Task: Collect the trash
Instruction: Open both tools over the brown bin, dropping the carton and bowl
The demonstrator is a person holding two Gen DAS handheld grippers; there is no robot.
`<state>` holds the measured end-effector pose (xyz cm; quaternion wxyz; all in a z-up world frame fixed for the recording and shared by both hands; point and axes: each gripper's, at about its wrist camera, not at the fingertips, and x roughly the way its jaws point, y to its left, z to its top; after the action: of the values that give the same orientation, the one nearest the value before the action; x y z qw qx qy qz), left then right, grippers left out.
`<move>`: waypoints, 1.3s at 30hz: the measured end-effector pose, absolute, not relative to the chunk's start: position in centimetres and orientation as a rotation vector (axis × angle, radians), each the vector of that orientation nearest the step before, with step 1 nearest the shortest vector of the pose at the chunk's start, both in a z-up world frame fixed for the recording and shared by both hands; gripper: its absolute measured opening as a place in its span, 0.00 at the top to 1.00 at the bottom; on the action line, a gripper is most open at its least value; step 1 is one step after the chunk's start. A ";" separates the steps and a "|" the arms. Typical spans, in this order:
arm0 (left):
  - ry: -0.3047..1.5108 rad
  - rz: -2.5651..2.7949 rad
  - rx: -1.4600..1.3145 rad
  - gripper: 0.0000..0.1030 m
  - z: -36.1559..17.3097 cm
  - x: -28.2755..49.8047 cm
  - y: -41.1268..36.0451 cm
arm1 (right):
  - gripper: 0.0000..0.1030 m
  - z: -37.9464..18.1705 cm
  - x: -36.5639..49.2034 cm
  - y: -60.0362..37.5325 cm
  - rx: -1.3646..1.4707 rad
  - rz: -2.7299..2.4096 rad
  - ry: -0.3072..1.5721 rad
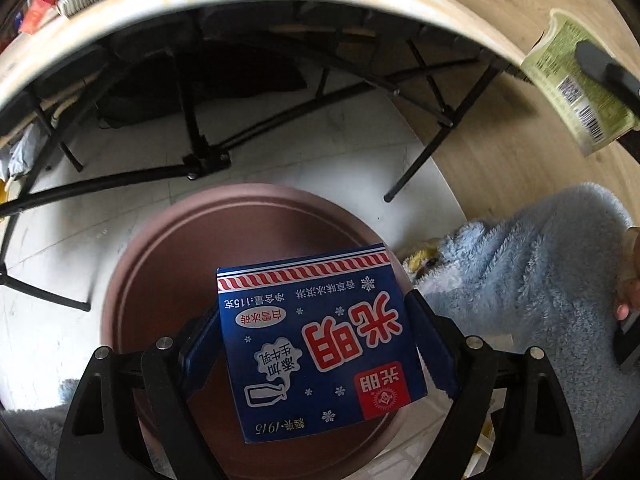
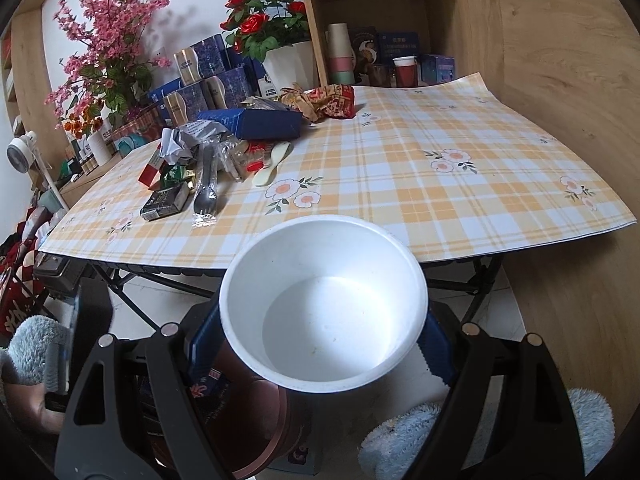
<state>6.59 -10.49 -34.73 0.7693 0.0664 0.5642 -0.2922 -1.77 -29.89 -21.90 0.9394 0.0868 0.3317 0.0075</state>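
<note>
My left gripper [image 1: 316, 344] is shut on a blue carton [image 1: 320, 340] with red and white Chinese print, held directly above the open brown round bin [image 1: 160, 280] on the floor. My right gripper [image 2: 320, 340] is shut on an empty white paper bowl [image 2: 324, 304], held in front of the table edge; its green label side [image 1: 576, 92] shows in the left wrist view. The brown bin [image 2: 256, 420] shows below the bowl. More trash lies on the table: a crumpled red wrapper [image 2: 320, 102], a blue box [image 2: 260, 122], crumpled paper [image 2: 180, 142], a wrapped spoon [image 2: 206, 184], a small black box [image 2: 164, 202].
The folding table [image 2: 440, 184] has a yellow plaid cloth and black legs [image 1: 200, 156]. Flowers, tins and boxes stand along its back left. A wooden shelf [image 2: 384, 20] with cups is behind. Light blue fuzzy slippers [image 1: 520, 280] are beside the bin.
</note>
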 end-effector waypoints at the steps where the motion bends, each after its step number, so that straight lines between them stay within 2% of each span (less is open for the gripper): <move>1: 1.235 -0.634 0.147 0.19 -35.1 6.6 -10.7 | 0.21 -22.0 -1.7 -29.8 0.175 0.018 0.680; 5: 1.254 -0.649 0.164 0.18 -35.7 6.6 -11.2 | 0.21 -22.2 -1.4 -29.6 0.162 0.025 0.688; 9: 1.243 -0.657 0.176 0.12 -35.5 6.5 -11.4 | 0.21 -22.3 -1.2 -29.4 0.149 0.027 0.695; 15: 1.222 -0.621 0.145 0.12 -34.8 6.8 -10.4 | 0.21 -22.4 -1.2 -28.9 0.132 0.035 0.701; 23: 0.955 -0.547 0.030 0.09 -27.9 6.2 -6.7 | 0.21 -22.3 -1.2 -28.2 0.106 0.051 0.697; 31: 0.655 -0.405 0.053 0.06 -20.0 3.9 -1.5 | 0.21 -22.6 -1.2 -26.0 0.039 0.109 0.708; 39: 0.534 -0.223 0.003 0.06 -15.9 2.9 6.4 | 0.21 -24.2 -0.8 -22.2 -0.058 0.211 0.752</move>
<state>2.89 6.38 -15.89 0.9585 0.0014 0.2631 -0.1102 -0.85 -22.20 -24.23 0.9243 -0.0283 0.3665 0.1028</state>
